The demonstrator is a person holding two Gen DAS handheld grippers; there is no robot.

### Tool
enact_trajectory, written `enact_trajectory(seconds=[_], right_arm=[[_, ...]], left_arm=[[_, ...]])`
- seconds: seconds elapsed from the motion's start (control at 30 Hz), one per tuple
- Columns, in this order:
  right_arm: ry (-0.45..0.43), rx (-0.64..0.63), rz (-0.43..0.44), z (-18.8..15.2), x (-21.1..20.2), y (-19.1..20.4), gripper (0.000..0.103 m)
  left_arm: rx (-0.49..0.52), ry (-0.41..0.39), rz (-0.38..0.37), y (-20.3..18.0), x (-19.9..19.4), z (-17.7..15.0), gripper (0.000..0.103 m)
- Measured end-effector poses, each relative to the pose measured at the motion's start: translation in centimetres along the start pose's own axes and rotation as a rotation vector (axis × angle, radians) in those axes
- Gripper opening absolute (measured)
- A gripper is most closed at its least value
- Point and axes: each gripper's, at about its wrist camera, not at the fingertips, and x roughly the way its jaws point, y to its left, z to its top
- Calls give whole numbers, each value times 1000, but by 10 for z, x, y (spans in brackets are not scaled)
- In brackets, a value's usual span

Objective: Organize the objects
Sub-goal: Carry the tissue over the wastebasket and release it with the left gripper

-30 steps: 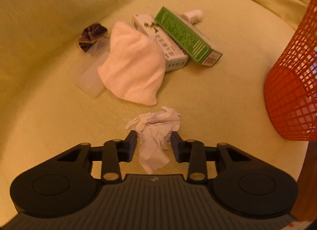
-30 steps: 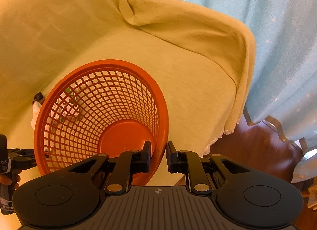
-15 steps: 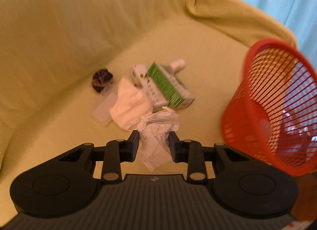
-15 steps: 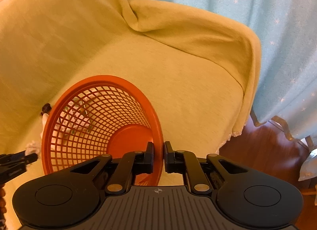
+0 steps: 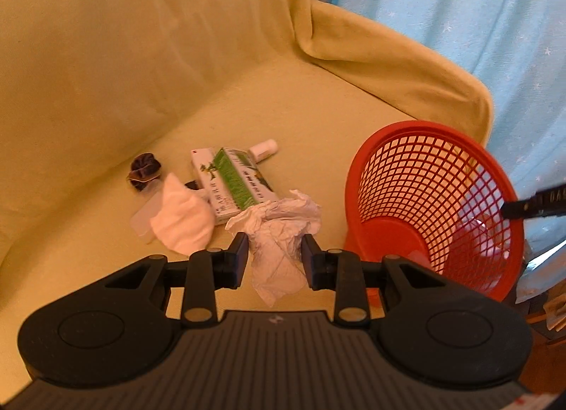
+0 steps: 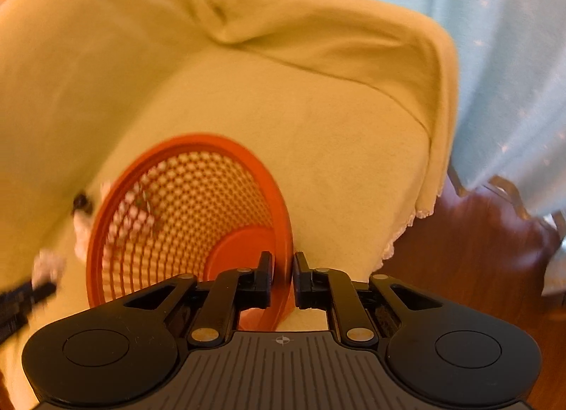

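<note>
Left tool point(image 5: 274, 256) pinches crumpled tissue point(image 5: 279, 233), lifted off the sofa point(image 5: 318, 106) seat near the basket's mouth. Right tool point(image 6: 283, 277) clamps the red basket point(image 6: 184, 219) rim, tilting its opening toward the tissue, likely to receive it.

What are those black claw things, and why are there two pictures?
A person holds one grabbing tool in each hand, with a camera on each, so each picture looks out along one tool. In the left picture, the left claw pinches a crumpled tissue above a yellow-covered sofa. On the seat lie two boxes, a white cloth, a small white bottle and a dark scrunchie. In the blurry right picture, the right claw grips the rim of a tilted red basket.
</note>
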Motion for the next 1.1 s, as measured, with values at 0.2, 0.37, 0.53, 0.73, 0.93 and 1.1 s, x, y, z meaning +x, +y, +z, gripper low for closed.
enact_trajectory(seconds=[0.2, 0.37, 0.53, 0.73, 0.93, 1.1], right_arm=[[74, 2, 45, -12, 9, -19, 24], [98, 55, 124, -28, 3, -32, 24], [106, 129, 118, -26, -1, -34, 12], [107, 134, 78, -18, -3, -22, 9], [90, 106, 74, -13, -4, -10, 8], [80, 94, 74, -13, -2, -9, 8]], left_arm=[[19, -1, -35, -21, -4, 1, 27], [43, -5, -70, -38, -14, 3, 27], [82, -6, -97, -59, -22, 6, 28], [95, -3, -105, -72, -26, 4, 28], [104, 0, -114, -77, -27, 3, 28], [111, 10, -123, -82, -25, 0, 28]])
